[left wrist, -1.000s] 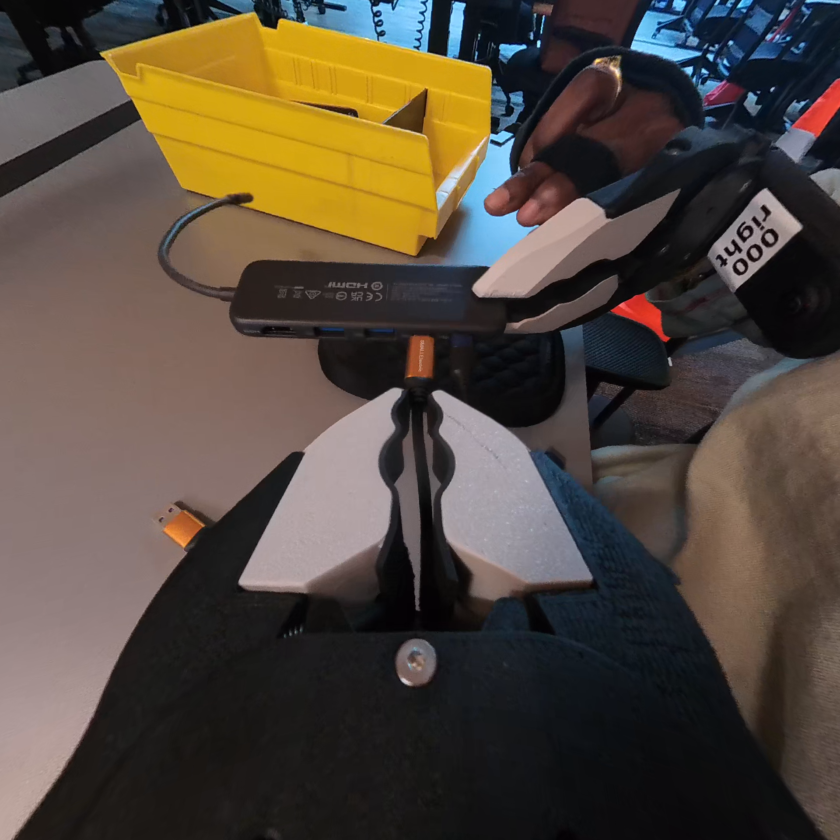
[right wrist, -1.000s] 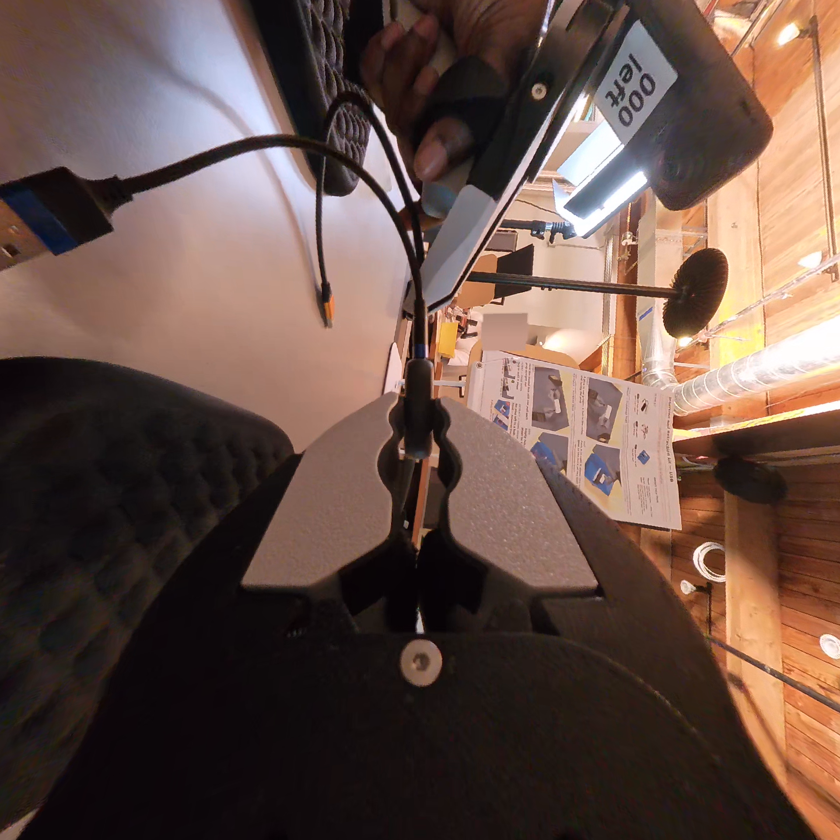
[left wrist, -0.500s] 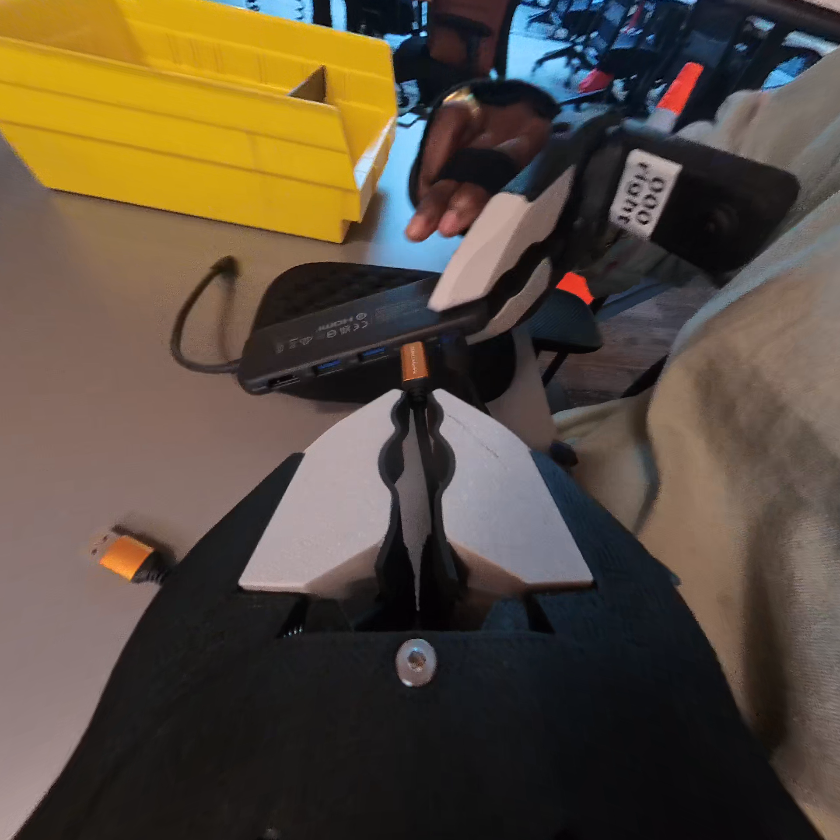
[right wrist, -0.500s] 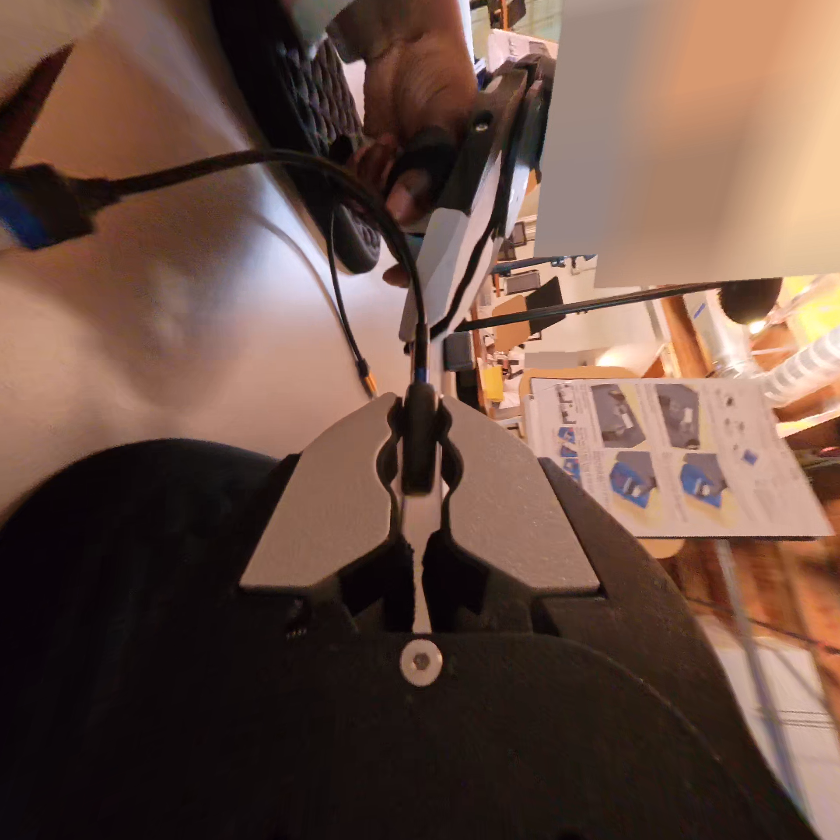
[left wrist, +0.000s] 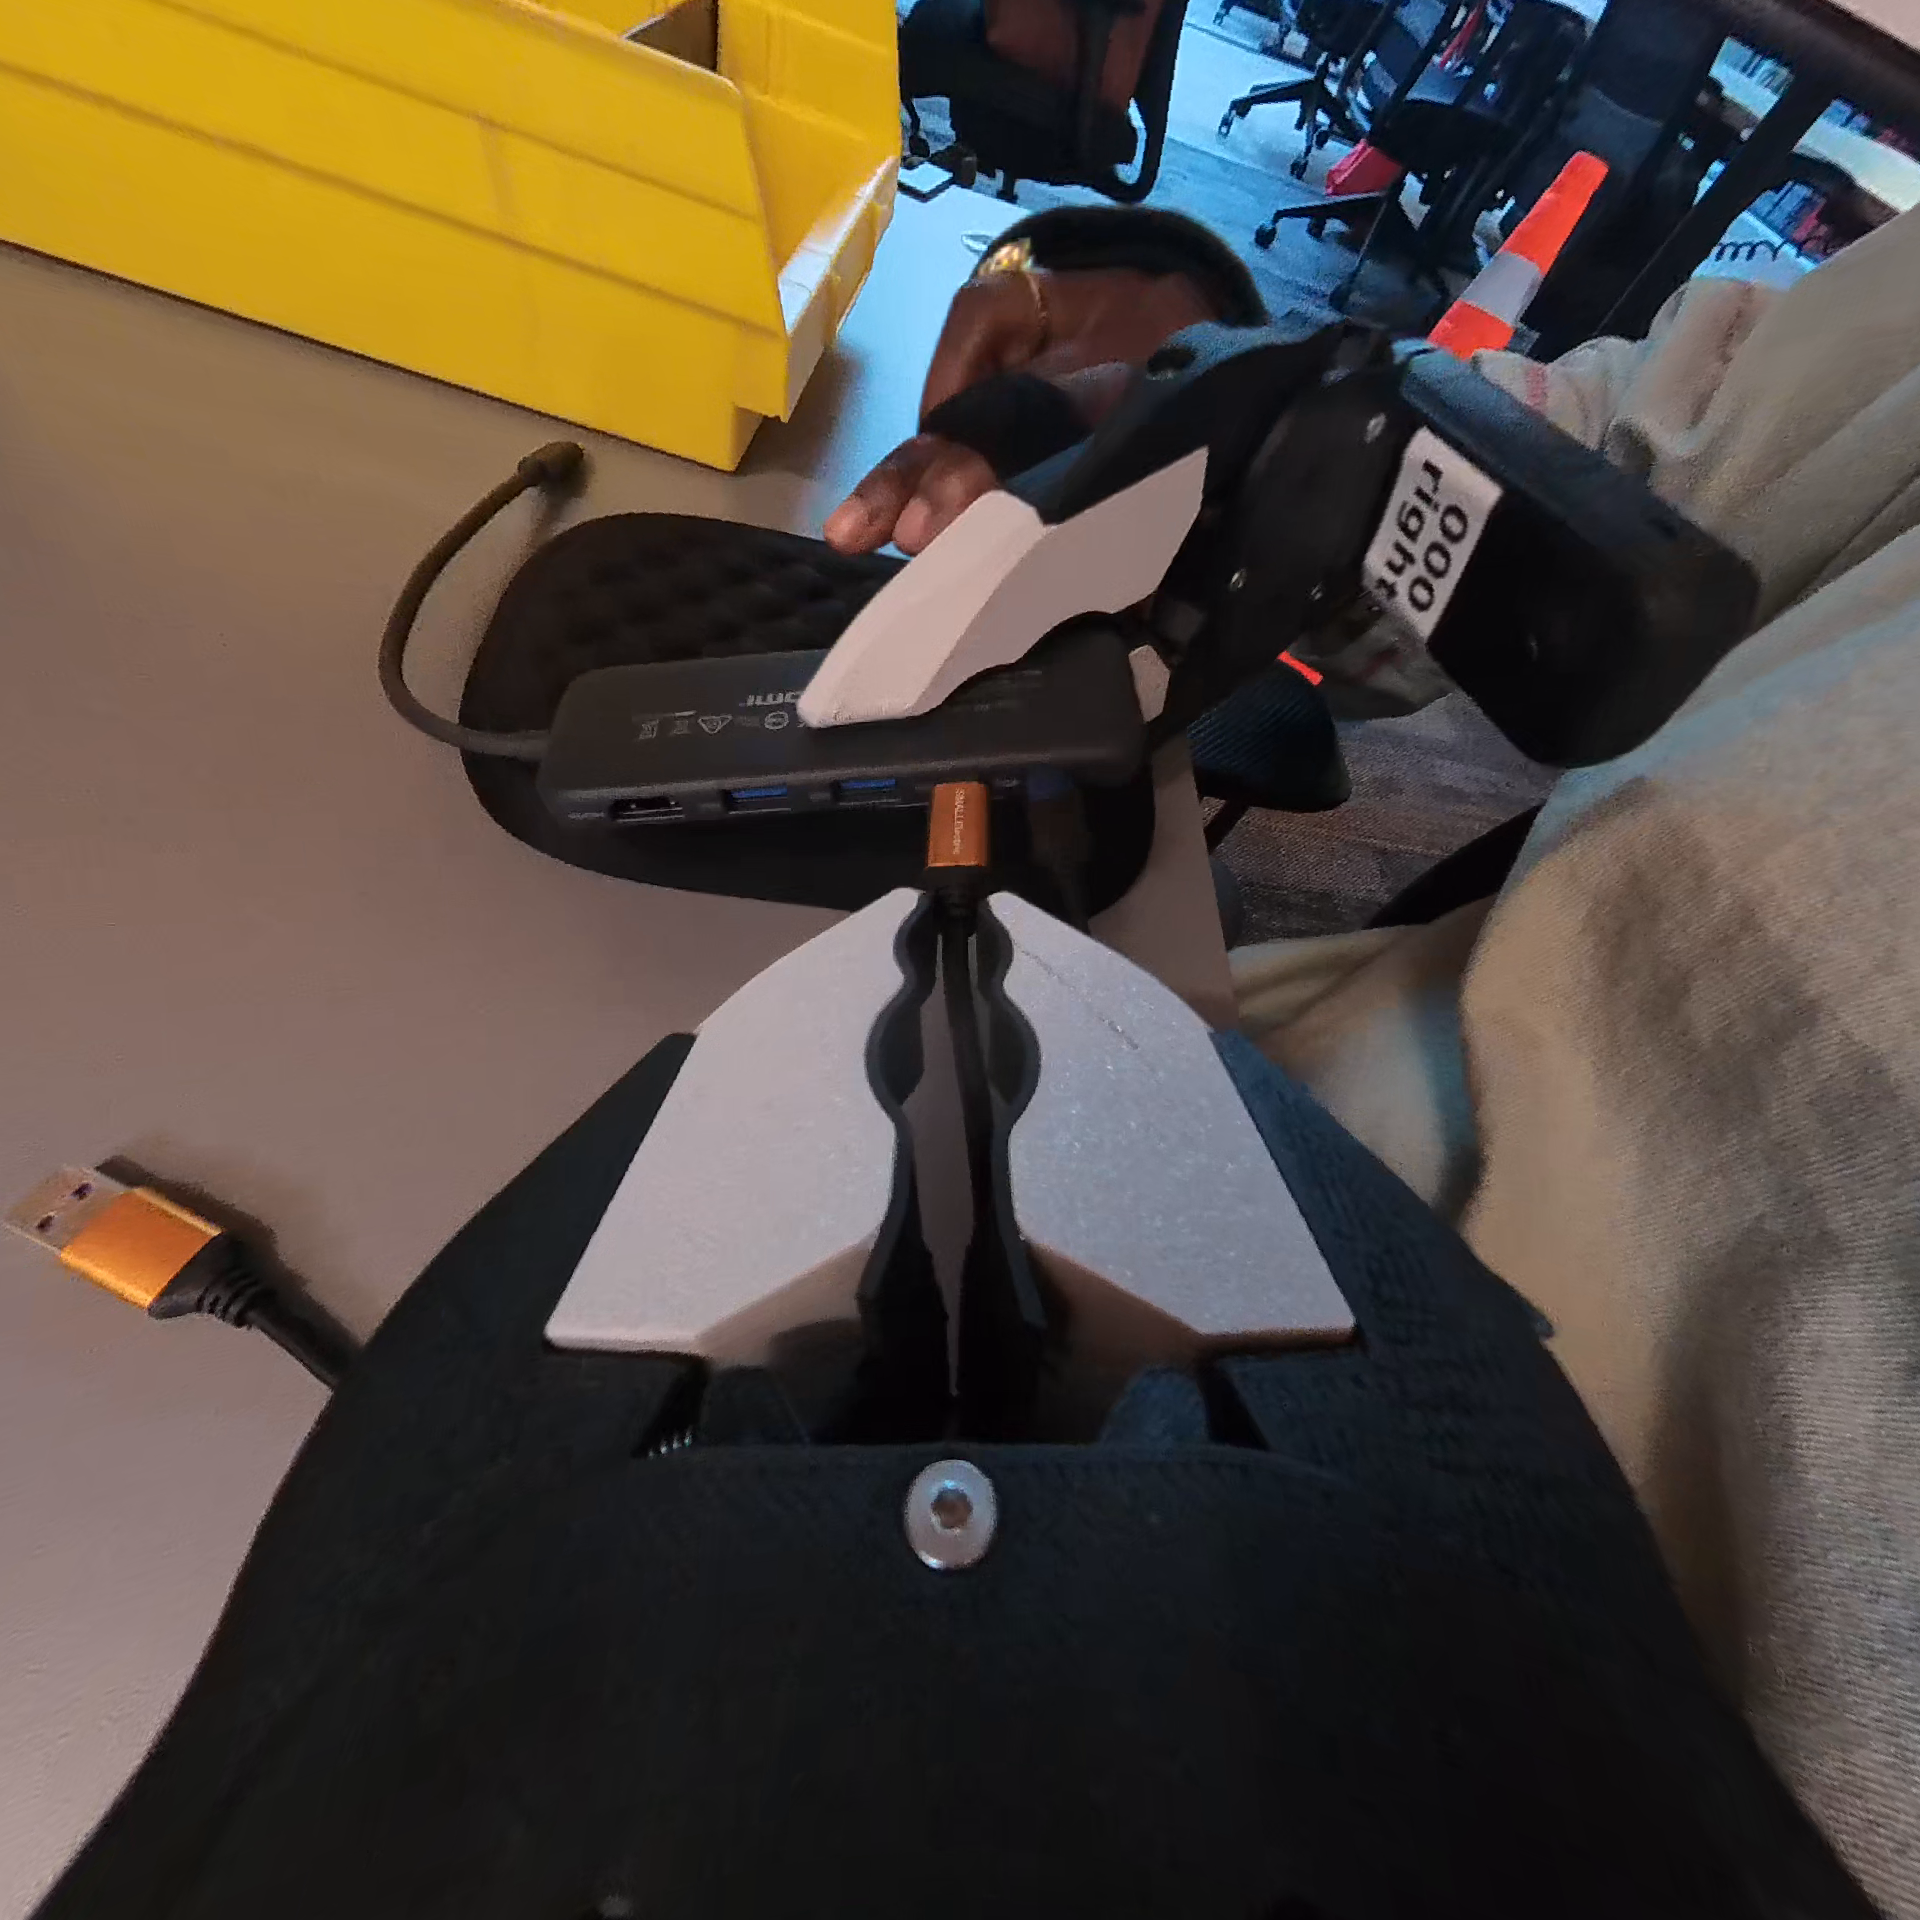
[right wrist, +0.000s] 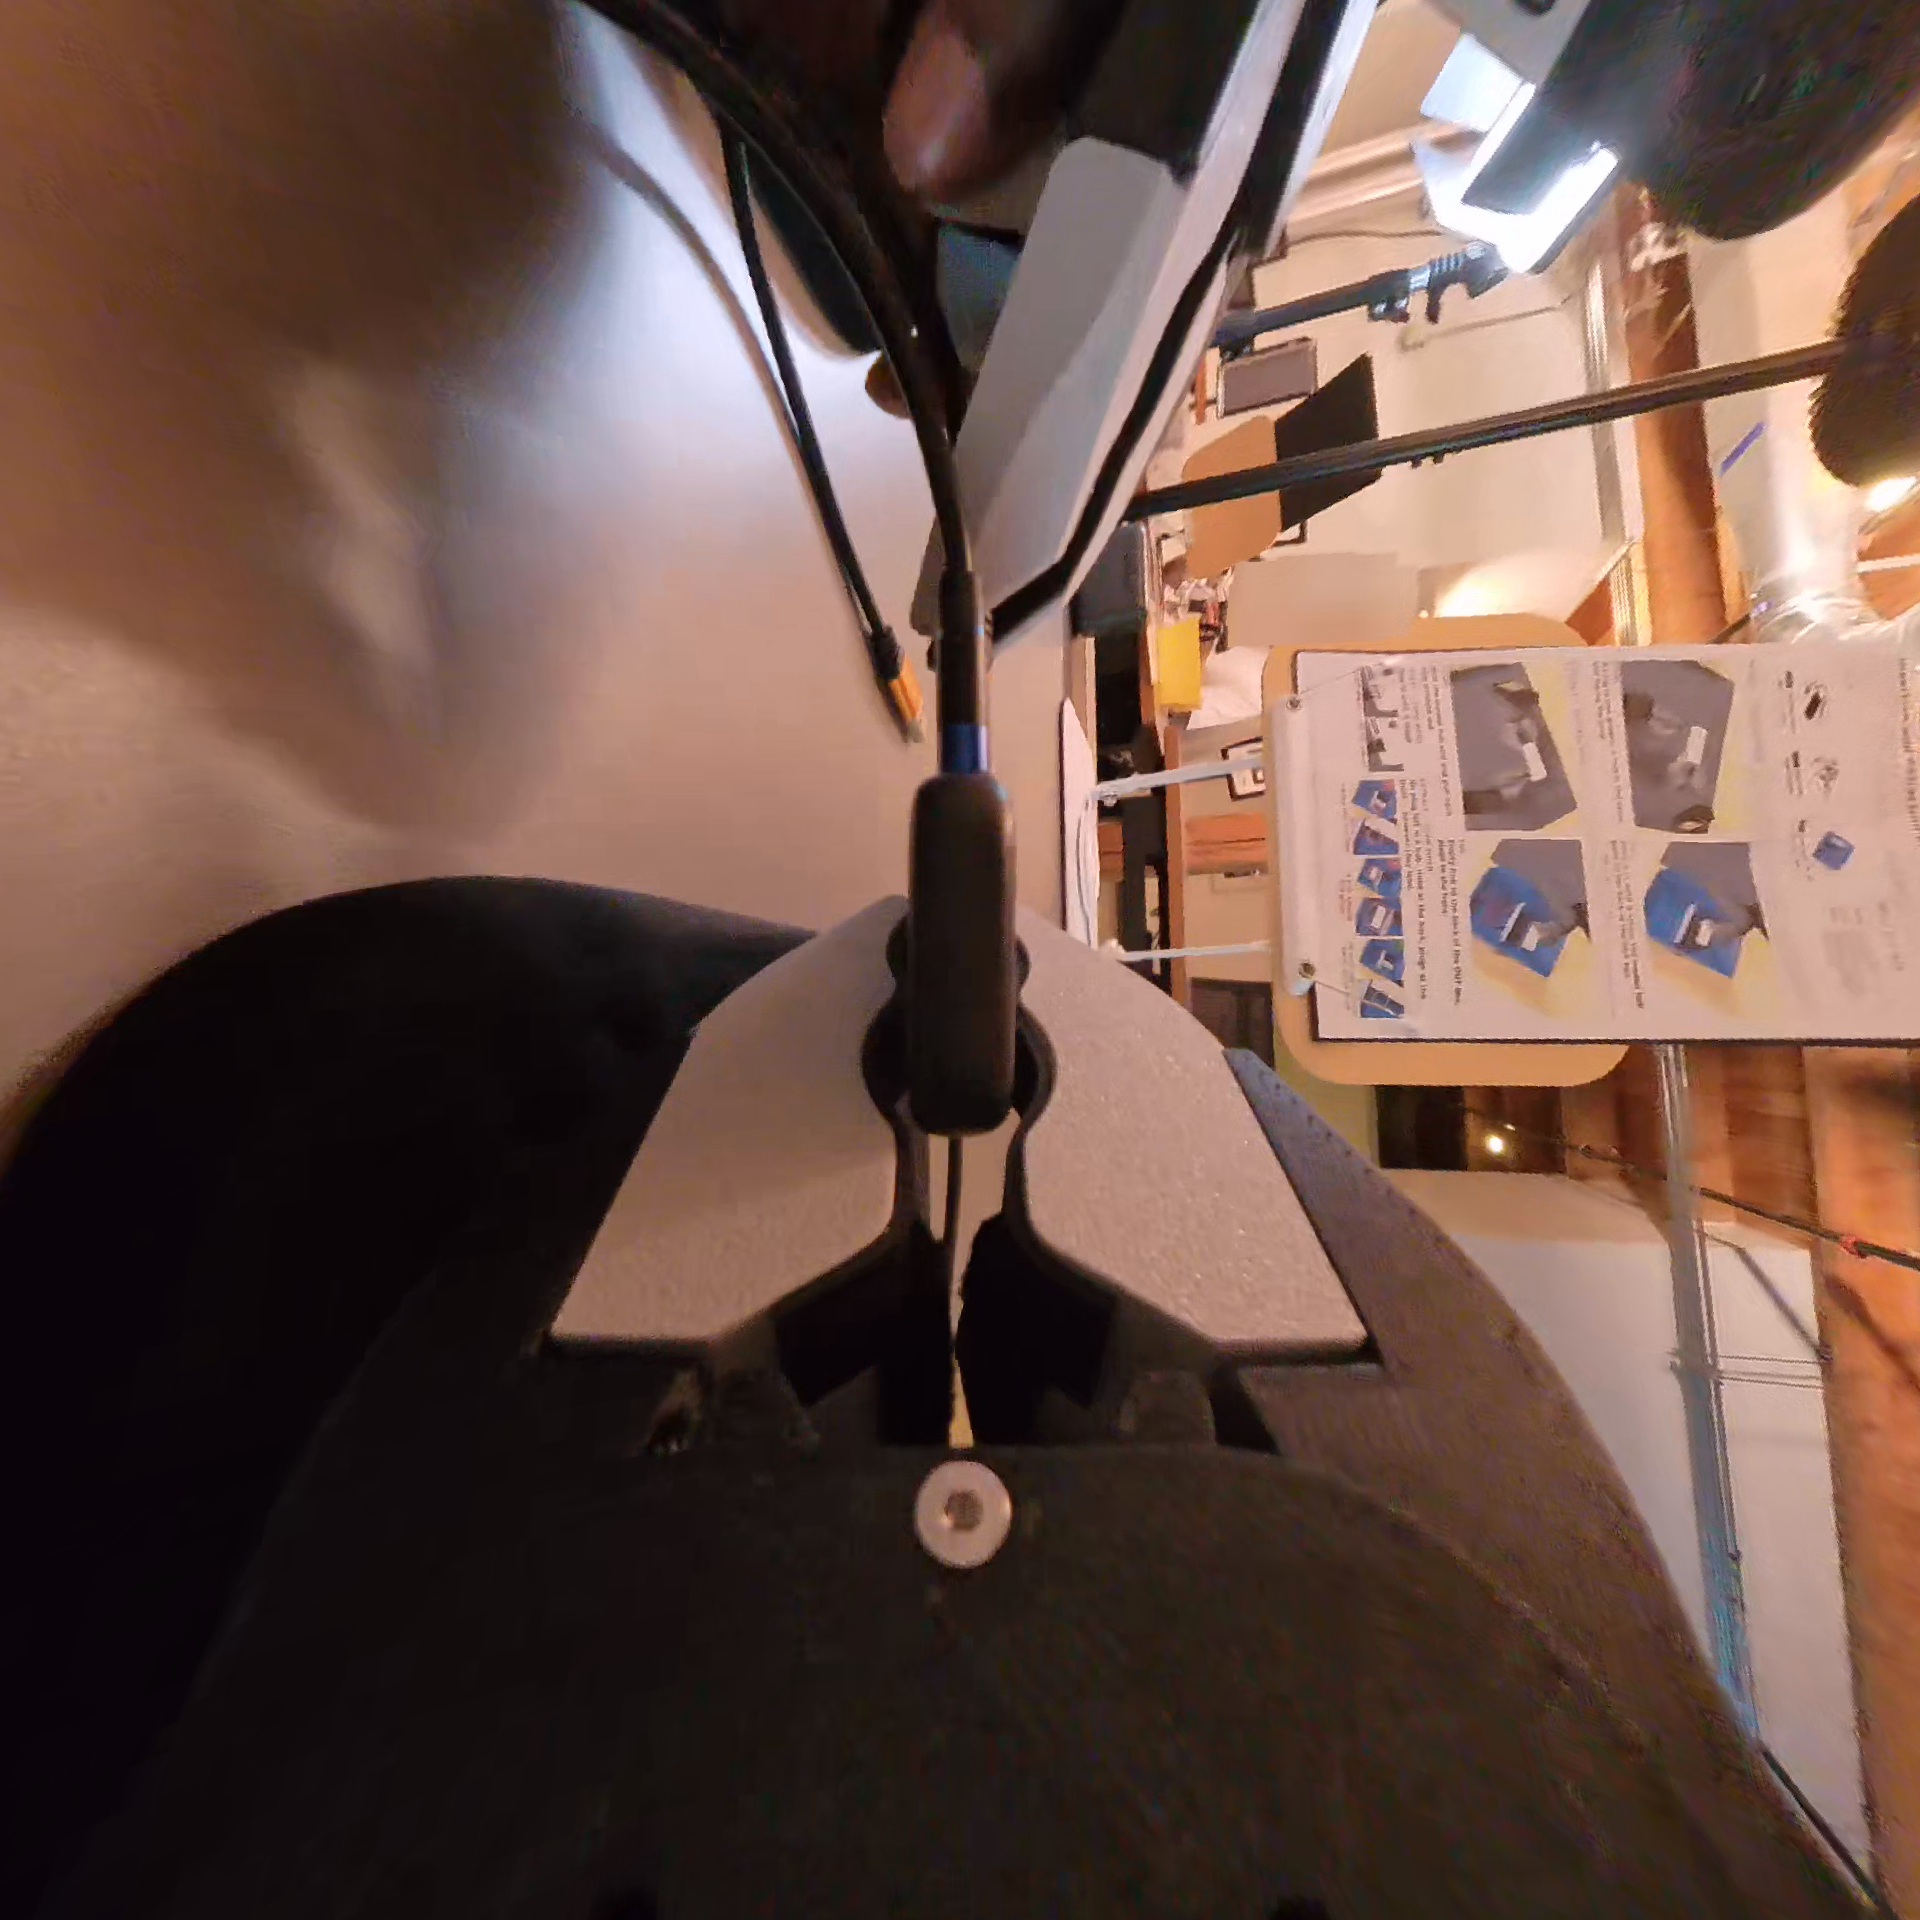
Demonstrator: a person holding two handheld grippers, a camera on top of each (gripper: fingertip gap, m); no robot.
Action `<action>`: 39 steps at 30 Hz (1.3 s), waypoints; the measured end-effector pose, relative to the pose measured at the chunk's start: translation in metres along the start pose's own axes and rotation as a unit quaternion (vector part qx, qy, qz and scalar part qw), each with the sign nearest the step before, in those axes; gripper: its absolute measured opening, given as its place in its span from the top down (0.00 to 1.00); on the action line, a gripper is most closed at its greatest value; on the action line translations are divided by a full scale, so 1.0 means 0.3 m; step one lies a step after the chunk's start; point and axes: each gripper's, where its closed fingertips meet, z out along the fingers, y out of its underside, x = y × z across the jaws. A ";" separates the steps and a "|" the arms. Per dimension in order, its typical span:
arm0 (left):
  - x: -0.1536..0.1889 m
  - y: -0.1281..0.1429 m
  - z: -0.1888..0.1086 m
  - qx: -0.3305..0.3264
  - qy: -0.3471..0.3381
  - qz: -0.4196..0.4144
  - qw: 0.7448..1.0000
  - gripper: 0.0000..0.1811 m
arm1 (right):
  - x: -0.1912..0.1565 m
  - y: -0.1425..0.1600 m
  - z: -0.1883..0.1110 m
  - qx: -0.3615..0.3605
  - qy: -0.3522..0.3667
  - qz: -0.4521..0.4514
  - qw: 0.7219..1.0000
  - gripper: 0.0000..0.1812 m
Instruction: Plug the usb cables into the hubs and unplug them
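the left gripper (left wrist: 954,914) has its jaws clenched on the black usb cable (left wrist: 961,1039), whose orange plug (left wrist: 958,826) sits in the hub (left wrist: 831,743), held above the table (left wrist: 208,831) by the right gripper (right wrist: 956,997), jaws clamped on it.

An office-like lab workspace: rolling office chairs (left wrist: 1049,94) stand on carpet behind the grey table (left wrist: 208,831), with a yellow parts bin (left wrist: 416,208), an orange traffic cone (left wrist: 1527,249) and a pinned-up instruction poster (right wrist: 1600,842).

Bare table (left wrist: 208,831) left of hub (left wrist: 727,732)
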 end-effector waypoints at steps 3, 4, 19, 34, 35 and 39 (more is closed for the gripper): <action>0.015 -0.009 0.009 0.008 0.001 0.002 1.000 0.96 | 0.018 0.005 0.007 -0.022 0.007 -0.013 1.000 0.94; 0.016 -0.009 0.012 0.006 -0.006 0.000 1.000 0.96 | 0.020 0.007 0.011 -0.030 0.006 -0.016 0.999 0.94; -0.052 0.018 0.003 -0.026 -0.095 -0.012 0.995 0.96 | 0.023 0.018 0.057 -0.106 -0.016 -0.109 0.988 0.94; -0.127 -0.261 -0.465 0.375 -0.260 0.073 0.887 0.77 | 0.547 0.157 -0.065 -0.124 0.173 -0.025 0.977 0.93; -0.147 -0.236 -0.487 0.377 -0.274 0.062 0.882 0.77 | 0.610 0.183 -0.094 -0.122 0.191 0.016 0.974 0.93; -0.189 -0.181 -0.507 0.379 -0.283 0.028 0.881 0.78 | 0.833 0.325 -0.226 -0.114 0.248 0.194 0.942 0.93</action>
